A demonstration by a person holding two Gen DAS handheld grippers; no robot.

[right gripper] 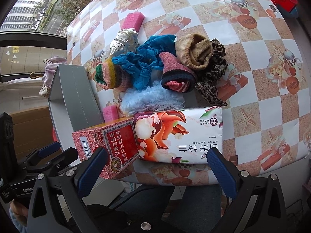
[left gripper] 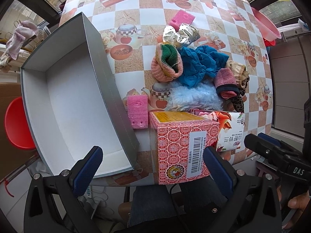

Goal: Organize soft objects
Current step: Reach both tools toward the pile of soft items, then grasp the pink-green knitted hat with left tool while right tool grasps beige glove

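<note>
Several soft things heaped at table centre: knitted pink sock (left gripper: 167, 64), crinkled blue fabric (left gripper: 200, 66), fluffy pale-blue fur (left gripper: 194, 97), leopard-print cloth (right gripper: 211, 77). At nine o'clock, rigid grey box (left gripper: 68, 101), interior bare. Near edge: patterned carton (left gripper: 182, 147), glossy tissue pack (right gripper: 180, 136). Left gripper (left gripper: 153, 167) and right gripper (right gripper: 158, 167) both spread wide, holding nothing. Checkered oilcloth table (left gripper: 223, 19).
</note>
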